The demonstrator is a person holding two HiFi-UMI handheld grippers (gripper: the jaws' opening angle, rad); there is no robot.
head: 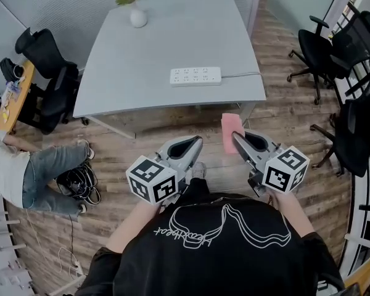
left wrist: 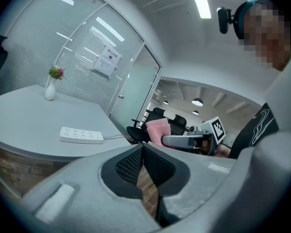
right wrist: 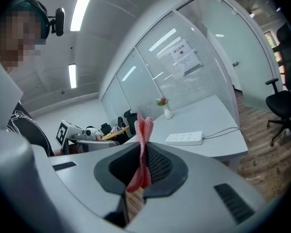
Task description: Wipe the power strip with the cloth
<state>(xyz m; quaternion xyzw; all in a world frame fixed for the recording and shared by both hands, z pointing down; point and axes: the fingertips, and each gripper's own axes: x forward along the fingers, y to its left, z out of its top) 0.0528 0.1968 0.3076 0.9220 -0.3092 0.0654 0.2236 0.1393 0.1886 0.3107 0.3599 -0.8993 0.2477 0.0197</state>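
A white power strip [head: 195, 76] lies on the grey table [head: 142, 60] near its front edge, its cable running off to the right. It also shows in the left gripper view as the power strip [left wrist: 81, 135] and in the right gripper view as the power strip [right wrist: 184, 138]. My right gripper [head: 235, 137] is shut on a folded pink cloth [head: 230, 131], which stands up between the jaws as the pink cloth [right wrist: 142, 144]. My left gripper [head: 196, 142] is shut and holds nothing. Both grippers hang above the floor, short of the table.
A white vase with flowers [head: 135, 11] stands at the table's far left corner. Black office chairs [head: 333, 54] stand at the right, another chair [head: 49, 73] at the left. A person sits on the floor [head: 24, 171] beside tangled cables [head: 80, 180].
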